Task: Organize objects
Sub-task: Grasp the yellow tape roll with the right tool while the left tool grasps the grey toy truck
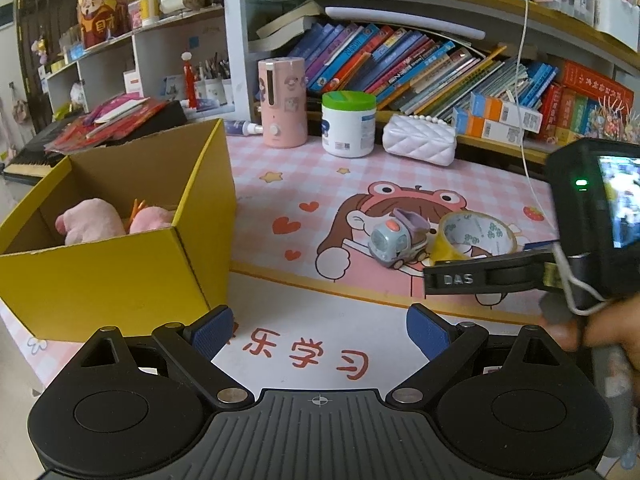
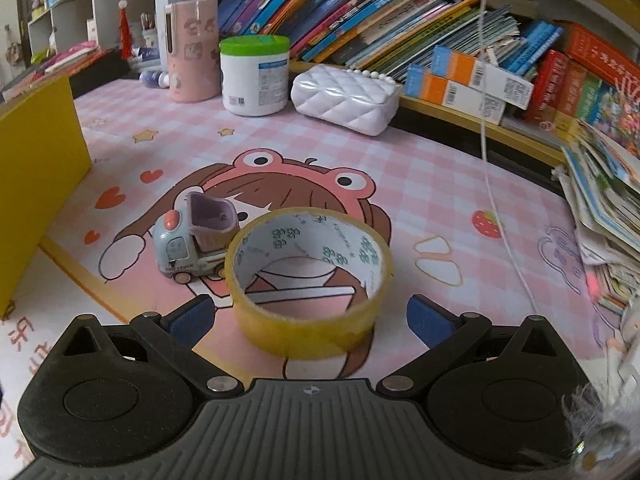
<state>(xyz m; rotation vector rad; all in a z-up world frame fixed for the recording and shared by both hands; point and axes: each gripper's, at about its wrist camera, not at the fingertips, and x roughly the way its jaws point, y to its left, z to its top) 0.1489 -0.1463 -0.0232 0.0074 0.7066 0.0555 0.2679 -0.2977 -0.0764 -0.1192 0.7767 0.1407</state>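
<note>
One tape roll (image 2: 310, 280) and one toy truck (image 2: 196, 246) sit mid-frame; the right gripper (image 2: 310, 316) is spread wide around the tape. The left gripper (image 1: 320, 334) gapes empty. Maybe two pink plush toys (image 1: 94, 220) fill the yellow box (image 1: 120, 276), left.

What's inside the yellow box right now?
In the yellow box, two pink plush shapes and something orange between them. The near wall hides the floor and their lower parts, so whether it's one toy or two is unclear.
</note>
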